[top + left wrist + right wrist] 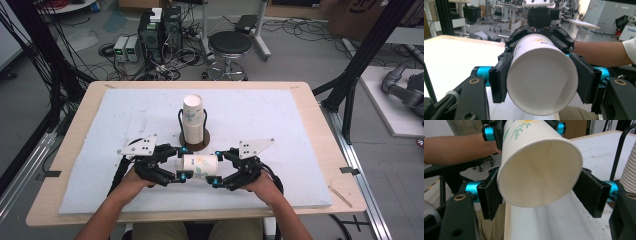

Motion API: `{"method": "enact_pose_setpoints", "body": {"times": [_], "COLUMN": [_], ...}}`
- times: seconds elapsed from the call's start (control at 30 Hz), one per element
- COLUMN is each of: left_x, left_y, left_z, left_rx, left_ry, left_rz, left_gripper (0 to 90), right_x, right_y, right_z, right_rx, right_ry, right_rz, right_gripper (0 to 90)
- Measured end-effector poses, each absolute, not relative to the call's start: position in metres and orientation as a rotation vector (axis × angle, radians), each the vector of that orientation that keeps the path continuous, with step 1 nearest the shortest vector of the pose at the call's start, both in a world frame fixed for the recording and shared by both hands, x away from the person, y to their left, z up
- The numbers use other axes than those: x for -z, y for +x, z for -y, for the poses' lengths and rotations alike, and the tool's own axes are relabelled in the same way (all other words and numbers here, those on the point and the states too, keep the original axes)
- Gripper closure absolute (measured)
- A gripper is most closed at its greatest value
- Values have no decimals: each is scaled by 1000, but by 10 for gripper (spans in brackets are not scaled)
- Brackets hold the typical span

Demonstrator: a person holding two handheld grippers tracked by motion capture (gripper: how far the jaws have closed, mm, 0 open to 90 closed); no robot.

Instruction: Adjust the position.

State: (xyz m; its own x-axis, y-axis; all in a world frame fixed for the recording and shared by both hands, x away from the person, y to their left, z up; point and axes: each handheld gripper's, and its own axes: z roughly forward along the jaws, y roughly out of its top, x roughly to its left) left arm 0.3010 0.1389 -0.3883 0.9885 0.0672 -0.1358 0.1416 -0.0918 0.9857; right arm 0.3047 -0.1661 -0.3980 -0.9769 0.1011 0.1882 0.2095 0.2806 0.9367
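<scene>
A paper cup (199, 165) is lying sideways in the air above the near middle of the white mat (280, 120), held between both tools. The left gripper (182, 162) is clenching one end of it, pads pressed to its wall. The right gripper (216, 167) is bracketing the other end, its near pad touching and its far pad just beside the rim. Just beyond stands the cup stack (193, 120) on its holder. The mat is lying open left and right, well clear of the table edge (320, 107).
</scene>
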Motion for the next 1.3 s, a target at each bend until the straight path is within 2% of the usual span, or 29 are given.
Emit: {"method": "enact_pose_setpoints", "body": {"times": [0.37, 0.4, 0.43, 1.03, 1.3], "left_x": [393, 394, 394, 388, 385], "left_y": [299, 297, 296, 292, 293], "left_z": [-139, -137, -135, -140, -140], "left_rx": [77, 63, 54, -32, -49], "left_ry": [1691, 1717, 1736, 1892, 1941], "left_rz": [-207, -239, -258, -288, -290], "left_gripper": [354, 297, 126, 122, 128], "right_x": [397, 397, 396, 392, 376], "right_y": [306, 306, 306, 310, 313], "right_z": [166, 166, 166, 160, 152], "right_rx": [1761, 1760, 1748, 1551, 1408], "right_ry": [-316, -312, -313, -358, -319], "right_rz": [2437, 2435, 2440, 2629, 2754], "right_gripper": [311, 314, 316, 310, 307]}}
